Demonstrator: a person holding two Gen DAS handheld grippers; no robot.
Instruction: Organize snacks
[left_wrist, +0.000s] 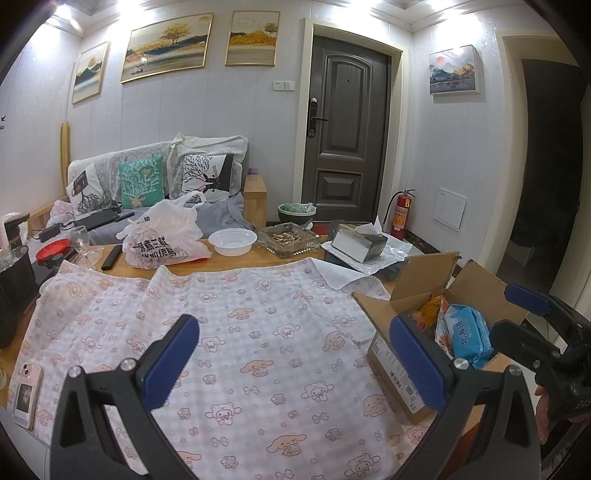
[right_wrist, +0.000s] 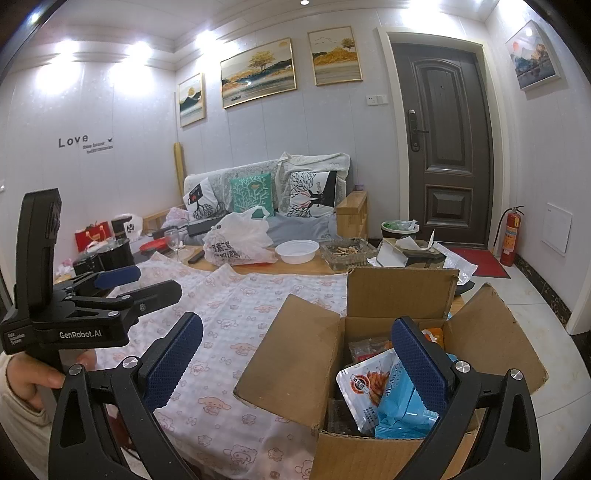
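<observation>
An open cardboard box (right_wrist: 295, 369) (left_wrist: 417, 284) stands at the table's right end with several snack packets inside. A light blue packet (right_wrist: 400, 408) (left_wrist: 467, 338) and a white packet with a red and orange picture (right_wrist: 364, 387) stand upright in it. My right gripper (right_wrist: 295, 354) hovers open above the box's left flap, nothing between its fingers. My left gripper (left_wrist: 291, 354) is open above the cartoon-print cloth (left_wrist: 240, 332) (right_wrist: 221, 317), left of the box, and holds nothing.
Behind the cloth lie a white plastic bag (left_wrist: 162, 236), a white bowl (left_wrist: 232, 240), a glass ashtray (left_wrist: 288, 238) and a tissue box (left_wrist: 360, 240). A pink phone (left_wrist: 26, 395) rests at the cloth's left edge. A wine glass (left_wrist: 81, 243) and black pots (left_wrist: 14, 280) stand far left.
</observation>
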